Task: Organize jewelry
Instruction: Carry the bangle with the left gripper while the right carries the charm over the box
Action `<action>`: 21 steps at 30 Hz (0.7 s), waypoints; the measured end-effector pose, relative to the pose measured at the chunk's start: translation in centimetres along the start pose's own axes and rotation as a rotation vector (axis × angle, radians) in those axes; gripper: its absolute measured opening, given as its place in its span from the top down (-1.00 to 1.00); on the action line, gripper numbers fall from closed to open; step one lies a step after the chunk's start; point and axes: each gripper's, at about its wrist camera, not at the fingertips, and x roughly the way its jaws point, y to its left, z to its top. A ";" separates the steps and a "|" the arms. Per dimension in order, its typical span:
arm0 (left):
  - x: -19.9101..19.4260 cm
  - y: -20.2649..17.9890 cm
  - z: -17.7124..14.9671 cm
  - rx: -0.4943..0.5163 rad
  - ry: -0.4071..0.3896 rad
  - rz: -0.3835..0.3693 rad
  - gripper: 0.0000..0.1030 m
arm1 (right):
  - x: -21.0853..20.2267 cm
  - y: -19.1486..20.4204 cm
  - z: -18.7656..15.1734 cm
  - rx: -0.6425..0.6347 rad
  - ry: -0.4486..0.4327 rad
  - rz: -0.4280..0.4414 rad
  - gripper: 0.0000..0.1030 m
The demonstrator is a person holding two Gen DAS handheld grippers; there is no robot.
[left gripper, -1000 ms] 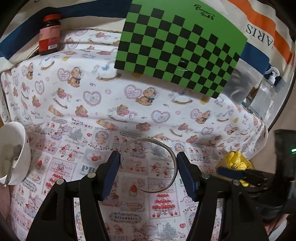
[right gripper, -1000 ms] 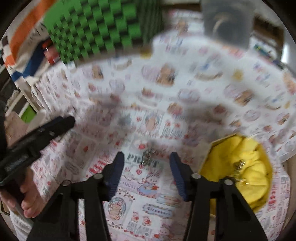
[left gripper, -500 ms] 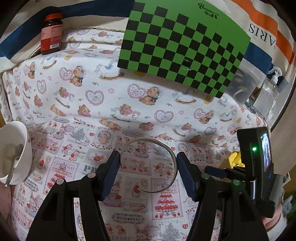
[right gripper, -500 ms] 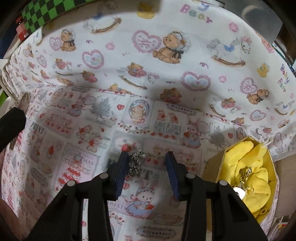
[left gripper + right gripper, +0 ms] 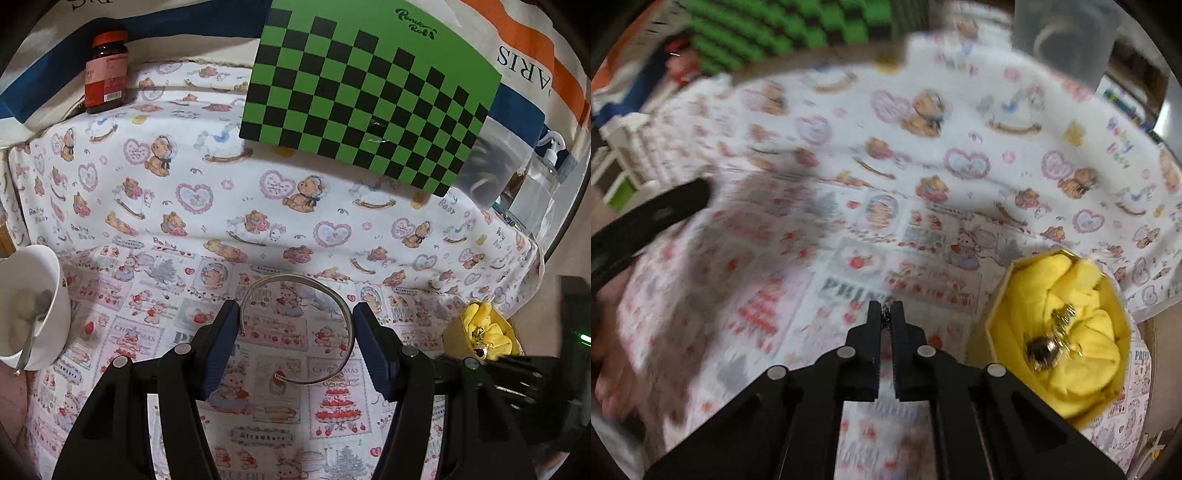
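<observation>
Right gripper (image 5: 886,314) pinched on small silvery metal trinket (image 5: 886,309), near yellow-lined octagonal box (image 5: 1067,332): carry level and release low over lining; left gripper (image 5: 295,332), jaws wide, straddles open silver bangle (image 5: 299,328) flat on cloth.

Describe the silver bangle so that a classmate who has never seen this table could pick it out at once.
Start at the green-and-black checkerboard at the back of the teddy-bear tablecloth, then come forward to the left gripper. The silver bangle lies flat between its open fingers: a thin open metal hoop, unlike the small trinkets in the yellow-lined box.
</observation>
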 end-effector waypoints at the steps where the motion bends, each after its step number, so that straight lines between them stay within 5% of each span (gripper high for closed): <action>1: -0.1 -0.1 0.0 0.004 -0.005 0.004 -0.19 | -0.9 0.0 -0.3 0.002 -0.017 0.017 0.92; 13: -0.8 -1.9 -0.7 0.063 -0.034 -0.059 -0.19 | -11.1 -4.9 -4.3 0.113 -0.440 0.162 0.92; 21: -2.7 -3.2 -1.0 0.109 -0.100 -0.100 -0.19 | -11.0 -10.0 -4.8 0.273 -0.474 0.183 0.92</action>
